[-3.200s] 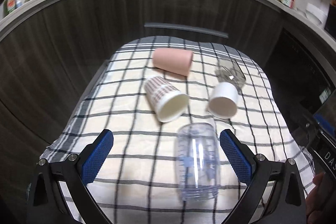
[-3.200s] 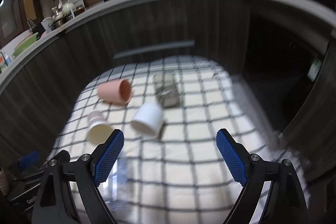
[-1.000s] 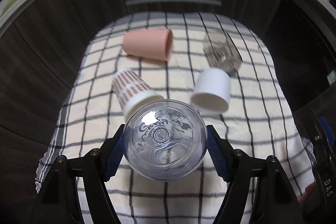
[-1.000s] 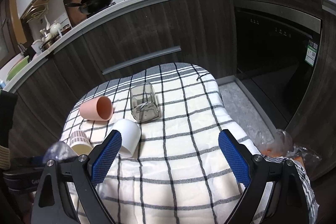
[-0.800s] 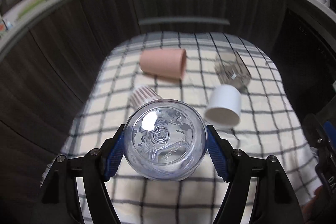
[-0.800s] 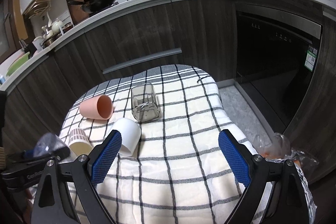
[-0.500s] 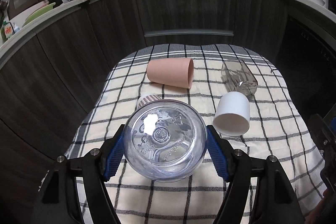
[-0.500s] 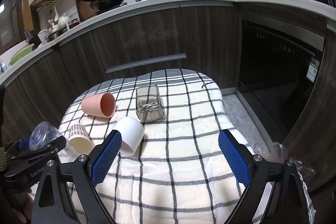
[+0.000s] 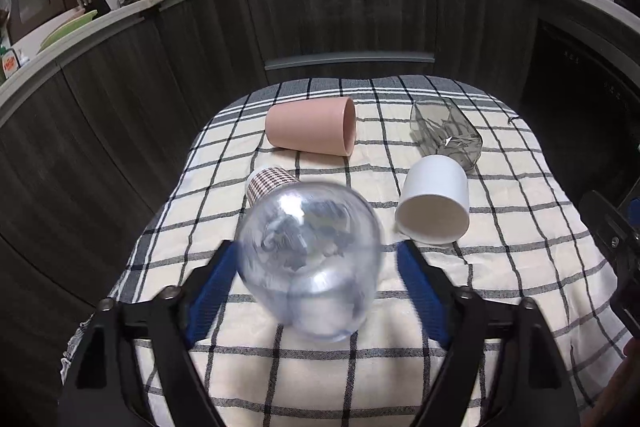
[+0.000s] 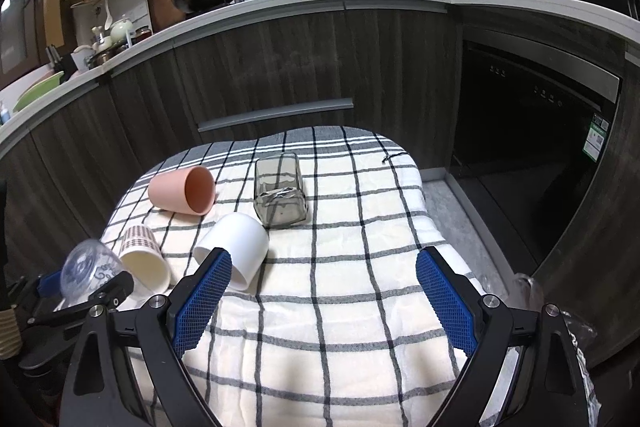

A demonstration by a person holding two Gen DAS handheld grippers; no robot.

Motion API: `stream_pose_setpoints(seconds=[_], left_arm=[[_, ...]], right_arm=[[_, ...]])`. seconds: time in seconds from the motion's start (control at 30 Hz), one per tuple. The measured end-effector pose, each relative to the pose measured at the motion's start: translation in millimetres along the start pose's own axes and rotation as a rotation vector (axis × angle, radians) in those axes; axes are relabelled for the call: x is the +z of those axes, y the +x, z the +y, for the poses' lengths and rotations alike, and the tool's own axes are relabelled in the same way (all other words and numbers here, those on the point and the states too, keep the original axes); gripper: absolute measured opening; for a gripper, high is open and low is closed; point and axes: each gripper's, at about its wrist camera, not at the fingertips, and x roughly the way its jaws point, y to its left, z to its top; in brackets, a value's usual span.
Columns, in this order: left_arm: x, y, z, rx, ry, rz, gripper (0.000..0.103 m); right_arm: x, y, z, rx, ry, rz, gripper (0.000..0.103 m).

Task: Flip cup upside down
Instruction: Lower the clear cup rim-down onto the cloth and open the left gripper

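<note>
I have the clear plastic cup [image 9: 308, 263] between the blue pads of my left claw [image 9: 316, 287], its base turned toward the camera and blurred. A gap shows between the cup and the right pad, so I cannot tell whether the pads grip it or have let go. From the right wrist view it sits tilted in the claw, above the checked cloth [image 10: 340, 327], not standing on its rim. I judge the flip part done: the cup is turned, but setting it mouth-down is left. My right claw [image 10: 320, 303] is spread wide and holds nothing

Ahead of the left claw I count four more cups, all lying on their sides: one patterned paper cup [image 9: 268, 183], one white cup [image 9: 434, 205], one pink cup [image 9: 312, 131], one grey glass tumbler [image 9: 446, 134]
</note>
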Motion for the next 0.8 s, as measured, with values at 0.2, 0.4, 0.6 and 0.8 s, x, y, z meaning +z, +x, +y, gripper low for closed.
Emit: stream_pose_setpoints(seconds=[0.2, 0.4, 0.6, 0.8], left_arm=[[3.5, -2.9, 0.2, 0.018, 0.007, -0.02, 0.089], [3.9, -15.5, 4.1, 0.02, -0.004, -0.046, 0.094], [-6.1, -43.2, 20.0, 0.013, -0.046, -0.121, 0.099], [-19.3, -61.5, 40.8, -0.013, -0.091, -0.158, 0.101]], right_arm=[[0.3, 1.1, -1.3, 0.006, 0.009, 0.006, 0.093], [1.6, -2.3, -3.3, 0.012, 0.023, -0.005, 0.093], [3.3, -22.7, 4.1, 0.031, 0.002, -0.073, 0.093], [-0.3, -36.9, 14.1, 0.053, -0.006, -0.083, 0.093]])
